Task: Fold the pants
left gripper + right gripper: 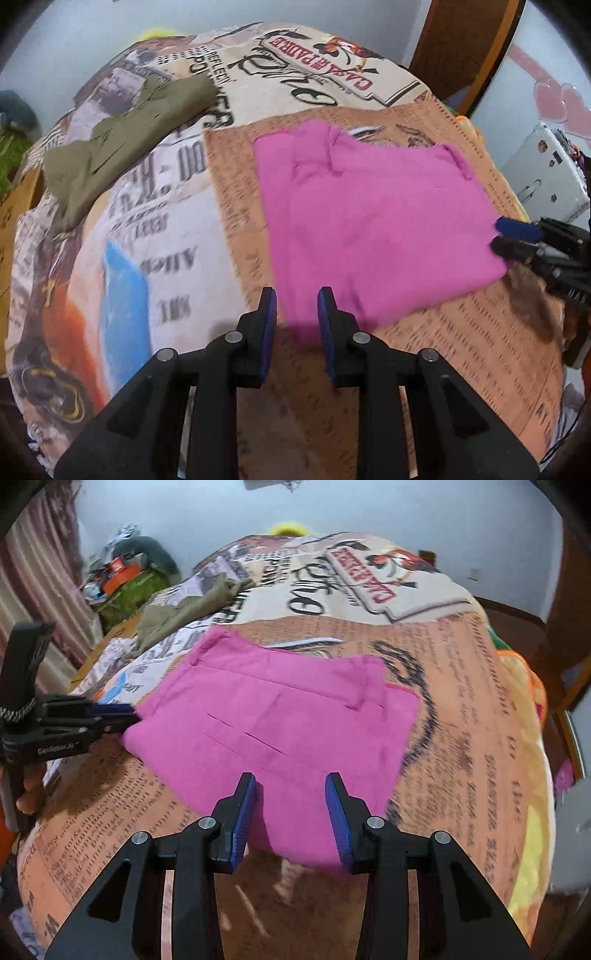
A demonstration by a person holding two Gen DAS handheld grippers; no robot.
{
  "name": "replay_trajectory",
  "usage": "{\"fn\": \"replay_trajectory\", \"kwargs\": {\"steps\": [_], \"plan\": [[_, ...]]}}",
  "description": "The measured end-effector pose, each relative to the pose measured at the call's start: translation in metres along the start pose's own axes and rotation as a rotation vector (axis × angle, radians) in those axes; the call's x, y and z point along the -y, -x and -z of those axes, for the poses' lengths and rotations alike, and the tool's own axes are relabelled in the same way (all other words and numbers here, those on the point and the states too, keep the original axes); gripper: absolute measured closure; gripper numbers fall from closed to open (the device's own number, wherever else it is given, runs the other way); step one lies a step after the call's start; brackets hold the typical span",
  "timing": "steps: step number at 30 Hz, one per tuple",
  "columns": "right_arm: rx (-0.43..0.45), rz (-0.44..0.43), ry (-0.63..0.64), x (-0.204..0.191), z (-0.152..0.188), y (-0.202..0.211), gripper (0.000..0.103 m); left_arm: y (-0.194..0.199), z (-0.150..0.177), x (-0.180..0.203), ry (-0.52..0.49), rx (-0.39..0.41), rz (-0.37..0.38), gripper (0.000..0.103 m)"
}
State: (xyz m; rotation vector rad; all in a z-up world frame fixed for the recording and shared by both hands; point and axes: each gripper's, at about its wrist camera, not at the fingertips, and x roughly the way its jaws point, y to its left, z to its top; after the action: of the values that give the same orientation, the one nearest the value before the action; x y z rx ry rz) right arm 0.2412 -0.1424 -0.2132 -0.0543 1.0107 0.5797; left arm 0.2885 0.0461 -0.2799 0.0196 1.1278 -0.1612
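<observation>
Pink pants (373, 225) lie folded into a flat rectangle on the printed bedspread (177, 206); they also show in the right wrist view (280, 723). My left gripper (297, 299) is open at the near left corner of the pants, just above the fabric, holding nothing. It shows at the left edge of the right wrist view (127, 714). My right gripper (291, 786) is open over the near edge of the pants, empty. In the left wrist view it shows at the right corner of the pants (496, 234).
Olive green pants (122, 140) lie crumpled on the bed's far left, also in the right wrist view (184, 613). A white device (546, 173) stands off the bed's right side. Clutter (125, 576) sits on the floor at the far left. A wooden door frame (465, 51) is behind.
</observation>
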Motion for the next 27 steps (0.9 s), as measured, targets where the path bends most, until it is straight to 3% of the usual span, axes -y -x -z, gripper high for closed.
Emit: {"fn": "replay_trajectory", "kwargs": {"steps": [6, 13, 17, 21, 24, 27], "plan": [[0.001, 0.013, -0.062, 0.01, 0.018, 0.013, 0.064, 0.014, 0.018, -0.002, -0.003, 0.02, -0.033, 0.079], [-0.024, 0.052, -0.11, 0.021, 0.033, 0.027, 0.064, 0.021, 0.014, -0.004, 0.003, 0.021, -0.072, 0.074], [0.028, 0.055, -0.133, 0.026, 0.026, 0.04, 0.061, 0.026, 0.0, -0.012, 0.038, 0.034, -0.056, 0.053], [0.083, 0.065, -0.161, 0.03, 0.012, 0.044, 0.039, 0.03, -0.018, -0.016, 0.065, 0.075, -0.036, 0.042], [0.086, 0.068, -0.151, 0.029, 0.002, 0.035, 0.039, 0.024, -0.032, -0.014, 0.074, 0.081, -0.011, 0.034], [0.064, 0.058, -0.149, 0.03, -0.002, 0.023, 0.039, 0.012, -0.042, -0.011, 0.076, 0.059, 0.028, 0.034]]}}
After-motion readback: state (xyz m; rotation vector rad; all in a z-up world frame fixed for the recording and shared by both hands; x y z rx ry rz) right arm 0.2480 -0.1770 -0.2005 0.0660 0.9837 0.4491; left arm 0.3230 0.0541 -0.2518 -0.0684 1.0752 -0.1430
